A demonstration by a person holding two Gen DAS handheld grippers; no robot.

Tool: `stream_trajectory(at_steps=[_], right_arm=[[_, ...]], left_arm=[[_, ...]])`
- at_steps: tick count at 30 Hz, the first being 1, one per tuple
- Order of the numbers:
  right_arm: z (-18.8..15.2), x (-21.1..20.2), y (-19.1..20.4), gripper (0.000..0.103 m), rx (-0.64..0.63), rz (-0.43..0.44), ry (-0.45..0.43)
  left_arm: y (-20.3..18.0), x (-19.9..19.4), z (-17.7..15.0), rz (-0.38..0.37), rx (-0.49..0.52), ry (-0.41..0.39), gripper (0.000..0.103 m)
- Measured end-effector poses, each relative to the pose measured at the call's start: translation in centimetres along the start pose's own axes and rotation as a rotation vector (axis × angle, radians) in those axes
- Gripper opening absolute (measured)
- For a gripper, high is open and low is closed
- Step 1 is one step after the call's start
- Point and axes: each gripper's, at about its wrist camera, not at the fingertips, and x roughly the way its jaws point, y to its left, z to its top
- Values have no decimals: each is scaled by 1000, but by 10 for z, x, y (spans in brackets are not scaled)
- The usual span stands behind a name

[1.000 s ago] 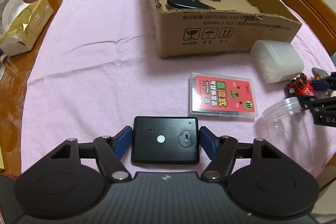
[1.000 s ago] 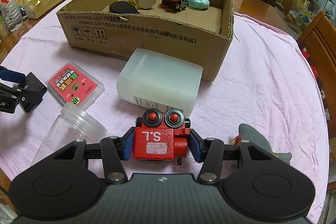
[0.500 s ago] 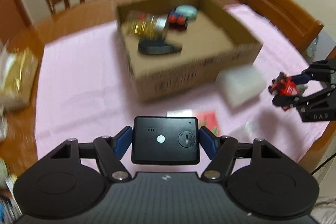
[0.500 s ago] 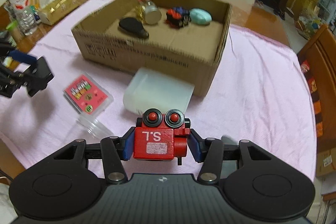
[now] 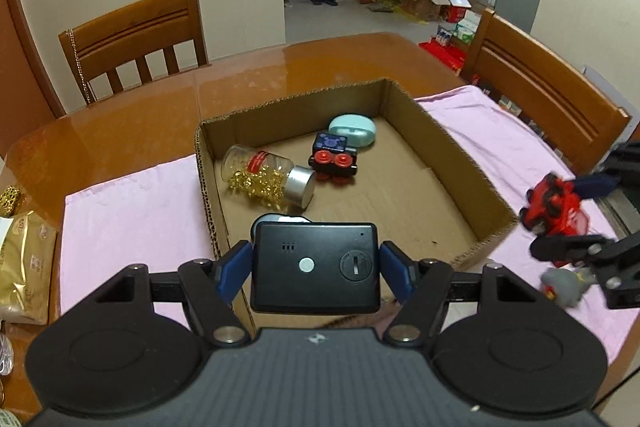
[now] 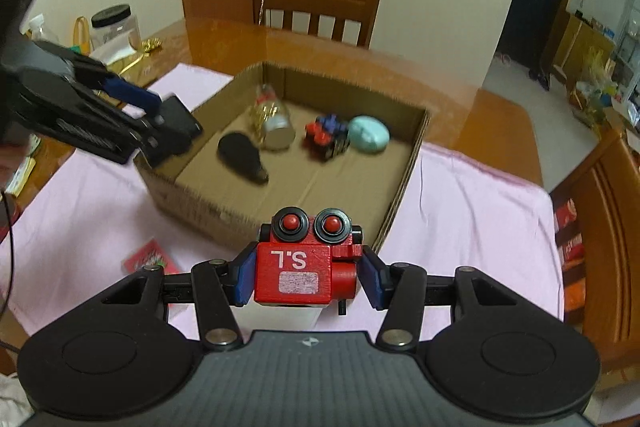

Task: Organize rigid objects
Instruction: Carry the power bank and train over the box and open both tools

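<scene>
Our left gripper (image 5: 316, 269) clamps a black device (image 5: 315, 267) above the near edge of the cardboard box (image 5: 460, 163). At three o'clock, our right gripper (image 6: 306, 277) pinches a red toy train (image 6: 304, 267), raised near the box's right corner.

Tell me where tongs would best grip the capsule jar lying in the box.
Probably across the clear body of the capsule jar, coming from above. It lies on its side in the cardboard box, silver cap toward the camera, so its round sides are exposed. The blue toy train crowds the cap end.
</scene>
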Motion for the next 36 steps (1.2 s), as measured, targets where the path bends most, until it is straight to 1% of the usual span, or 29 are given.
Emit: stream_trajectory(at_steps=[4, 5, 7, 9, 11, 15, 17, 24, 30, 31, 33, 34, 35, 36], right_arm=[[14, 6, -2, 57, -17, 2, -9], [17, 7, -3, 57, -22, 1, -10], [22, 12, -2, 57, -31, 3, -10], [27, 18, -3, 57, -32, 10, -7], [31, 24, -4, 57, -31, 16, -1], [37, 35, -1, 57, -47, 25, 11], [42, 43, 0, 57, -57, 28, 18], [65, 69, -3, 57, -90, 28, 38], [88, 92, -13, 57, -81, 7, 44], [90, 95, -15, 61, -73, 2, 43], [93, 95, -17, 80, -62, -19, 30], [93, 93, -18, 96, -58, -30, 19], [92, 90, -18, 103, -57, -37, 3], [92, 88, -19, 103, -56, -39, -6]], left_arm=[[0, 13, -4, -2, -12, 28, 69], [1, 16, -6, 2, -17, 33, 73], [3, 17, -9, 15, -30, 17, 83], [5, 14, -12, 13, -49, -3, 87], [7, 10, -14, 6, -66, -9, 95], [9, -5, -23, 51, -94, -34, 96], [10, -14, -29, 72, -117, -42, 99], [16, -34, -49, 162, -161, -56, 100], [24, -42, -64, 200, -194, -49, 100], [25, -42, -65, 203, -201, -48, 100], [26, -43, -67, 205, -212, -41, 100], [25, -43, -67, 209, -215, -37, 100], [25, -43, -67, 215, -217, -33, 100], [24, -45, -68, 219, -218, -29, 100]])
